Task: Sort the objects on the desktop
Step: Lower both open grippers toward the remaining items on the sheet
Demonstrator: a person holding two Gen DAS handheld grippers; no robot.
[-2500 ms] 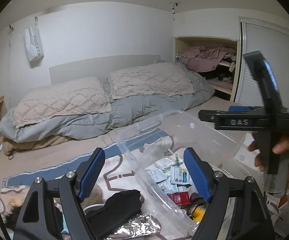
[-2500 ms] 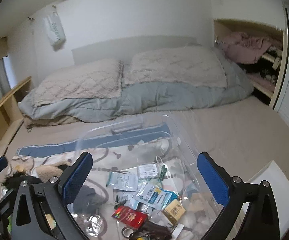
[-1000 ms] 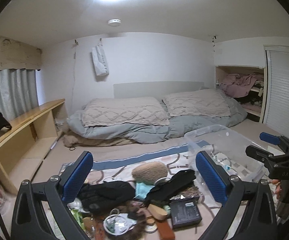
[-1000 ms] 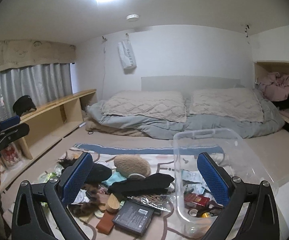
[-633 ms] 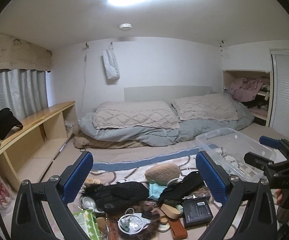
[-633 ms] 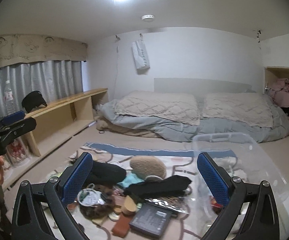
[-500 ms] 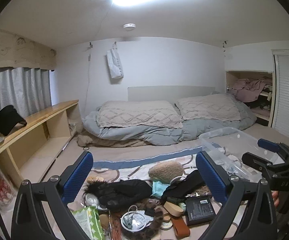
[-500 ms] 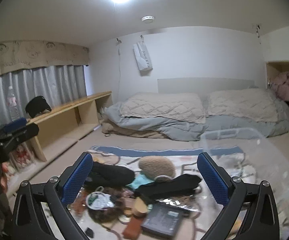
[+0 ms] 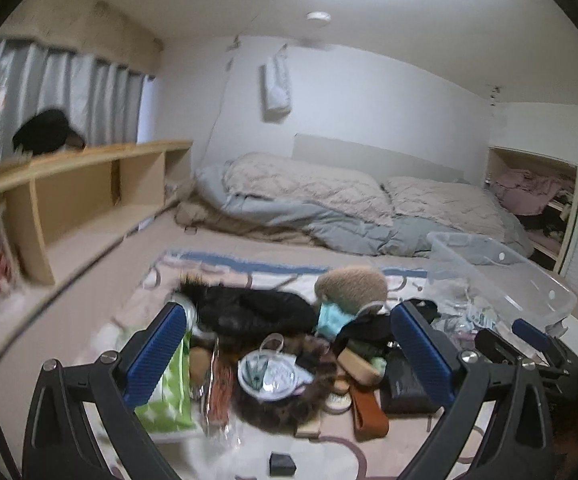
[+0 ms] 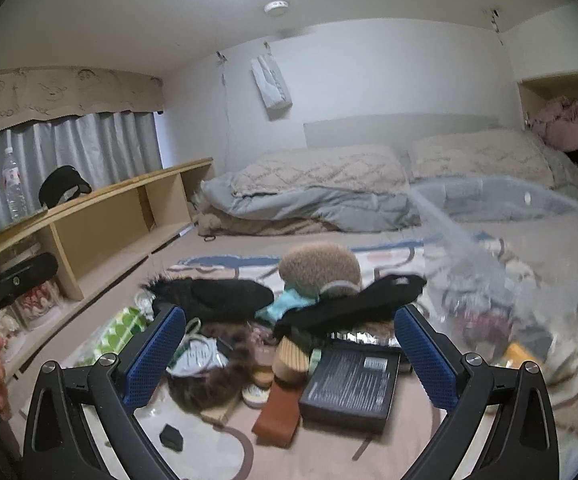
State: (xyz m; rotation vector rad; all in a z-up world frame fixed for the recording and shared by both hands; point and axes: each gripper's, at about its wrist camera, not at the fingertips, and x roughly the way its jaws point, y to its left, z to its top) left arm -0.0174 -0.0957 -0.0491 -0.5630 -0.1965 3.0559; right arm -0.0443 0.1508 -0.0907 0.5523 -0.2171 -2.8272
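Nearest, both hand-held grippers stand wide open and grip nothing: the left hand-held gripper (image 9: 289,354) and the right hand-held gripper (image 10: 289,350) hang above a heap on the rug (image 10: 225,262). Close in the heap lie a black box (image 10: 351,384), a brown strap (image 10: 277,412) and a green packet (image 9: 169,392). Farther off sit a black sock (image 10: 353,300) and a tan brush (image 10: 321,268). Right of them stands a clear bin (image 10: 529,248), partly filled. Beyond lies the bed (image 10: 329,188).

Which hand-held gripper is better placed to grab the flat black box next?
Right. The right hand-held gripper is open with the flat black box between its fingers; in the left hand-held gripper view it sits off right.
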